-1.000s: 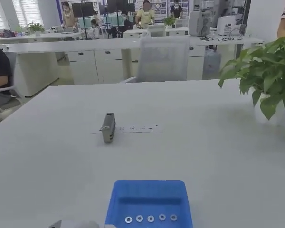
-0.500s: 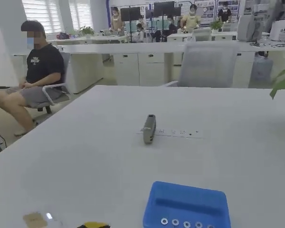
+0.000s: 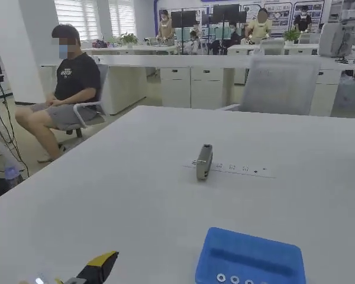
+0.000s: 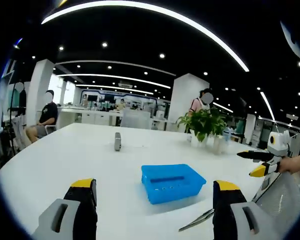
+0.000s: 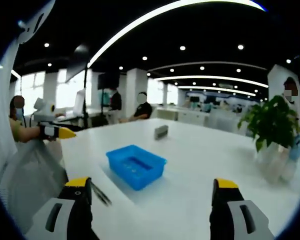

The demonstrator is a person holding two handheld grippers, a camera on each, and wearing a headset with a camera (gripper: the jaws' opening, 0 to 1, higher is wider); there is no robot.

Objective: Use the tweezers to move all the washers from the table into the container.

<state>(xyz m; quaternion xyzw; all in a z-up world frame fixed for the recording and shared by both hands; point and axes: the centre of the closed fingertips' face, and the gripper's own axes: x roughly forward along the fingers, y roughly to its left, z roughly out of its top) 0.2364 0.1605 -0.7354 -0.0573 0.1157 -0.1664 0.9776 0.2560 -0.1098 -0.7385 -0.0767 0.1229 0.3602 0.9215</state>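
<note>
The left gripper (image 4: pixel 153 183) has its fingers (image 4: pixel 82 200) spread wide with nothing between them, black with yellow tips. The right gripper (image 5: pixel 150 182) is the same, its fingers (image 5: pixel 222 200) far apart and holding nothing.

Just beside the left gripper's right-hand finger the tweezers (image 4: pixel 197 221) lie flat on the white bench (image 4: pixel 65 155), untouched. In the left gripper view their long axis slants from lower left to upper right, towards the near corner of the container (image 4: pixel 172 182). I cannot tell which end is the tip. In the right gripper view they are a dark, blurred streak between the left-hand finger and the container.

The container is a shallow blue tray standing open side up on the bench. The washers (image 3: pixel 234 279) lie inside it in a row along the wall nearest the head camera.

Beyond the container a small grey device (image 3: pixel 204 161) rests on the bench at one end of a flush socket strip (image 3: pixel 239 169). A potted plant (image 5: pixel 272 122) stands further off. A person (image 3: pixel 71 89) sits on a chair off the bench's left side. The print on the dark shirt is too small to read, and the posters (image 3: pixel 281 12) on the far wall are too blurred.
</note>
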